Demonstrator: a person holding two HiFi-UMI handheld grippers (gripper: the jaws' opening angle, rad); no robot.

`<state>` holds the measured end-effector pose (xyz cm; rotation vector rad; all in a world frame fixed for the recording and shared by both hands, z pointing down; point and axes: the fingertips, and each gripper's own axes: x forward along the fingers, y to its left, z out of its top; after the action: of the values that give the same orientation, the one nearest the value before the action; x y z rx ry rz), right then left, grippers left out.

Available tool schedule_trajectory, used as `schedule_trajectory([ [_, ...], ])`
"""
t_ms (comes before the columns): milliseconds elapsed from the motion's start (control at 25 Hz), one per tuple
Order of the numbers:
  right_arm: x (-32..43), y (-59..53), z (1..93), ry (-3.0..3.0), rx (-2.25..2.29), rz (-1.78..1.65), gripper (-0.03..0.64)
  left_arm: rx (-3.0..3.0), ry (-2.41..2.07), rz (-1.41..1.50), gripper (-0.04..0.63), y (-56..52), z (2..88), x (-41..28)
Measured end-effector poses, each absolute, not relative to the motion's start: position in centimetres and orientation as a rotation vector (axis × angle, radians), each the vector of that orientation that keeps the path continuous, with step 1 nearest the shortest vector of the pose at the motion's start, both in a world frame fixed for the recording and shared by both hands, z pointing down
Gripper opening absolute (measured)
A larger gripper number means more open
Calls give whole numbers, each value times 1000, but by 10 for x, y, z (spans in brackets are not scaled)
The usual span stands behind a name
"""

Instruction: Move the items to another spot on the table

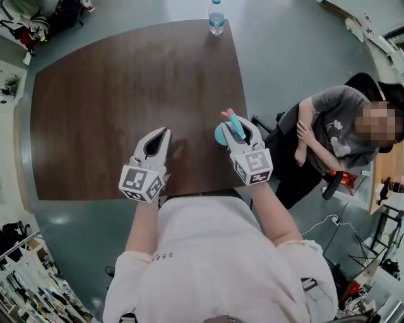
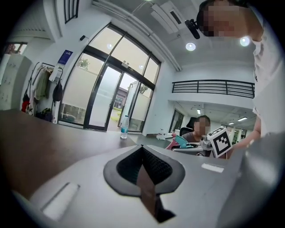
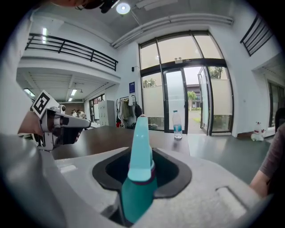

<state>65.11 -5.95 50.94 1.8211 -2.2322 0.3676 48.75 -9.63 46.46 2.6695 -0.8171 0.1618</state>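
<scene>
A teal, tapered bottle-like item (image 3: 140,160) with a dark band and a pink end (image 1: 226,114) is clamped between the jaws of my right gripper (image 1: 237,123), above the table's near right edge. It points up and away from that gripper (image 3: 141,148). My left gripper (image 1: 165,132) hovers over the near middle of the brown table (image 1: 107,94). Its jaws are closed together with nothing between them (image 2: 143,150). In the left gripper view, the right gripper (image 2: 196,149) and the teal item (image 2: 182,141) show off to the right.
A clear water bottle (image 1: 216,17) stands at the table's far edge, also seen as the water bottle (image 3: 177,125). A person in a grey shirt (image 1: 331,129) sits on a chair just right of the table. Glass doors lie beyond the far end.
</scene>
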Motion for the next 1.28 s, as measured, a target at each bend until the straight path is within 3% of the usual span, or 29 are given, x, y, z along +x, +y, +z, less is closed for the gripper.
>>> schedule_trajectory([
  [720,655,-58,528,-2242,1890,300,125,2696,-813,163,15,-100,486,481],
  [760,656,-58,529,-2230,1902,316,144,2696,-811,162,15,-98,485,479],
  [840,659,-56,526,-2195,1938,329,272,2697,-804,162,15,-96,480,475],
  [1080,663,-36,490,-2108,2082,304,288,2714,-770,142,15,-97,454,456],
  [1160,660,-23,481,-2039,2116,278,194,2719,-740,141,15,-96,447,450],
  [1280,652,-2,474,-1938,2173,248,-8,2723,-671,151,15,-93,445,444],
])
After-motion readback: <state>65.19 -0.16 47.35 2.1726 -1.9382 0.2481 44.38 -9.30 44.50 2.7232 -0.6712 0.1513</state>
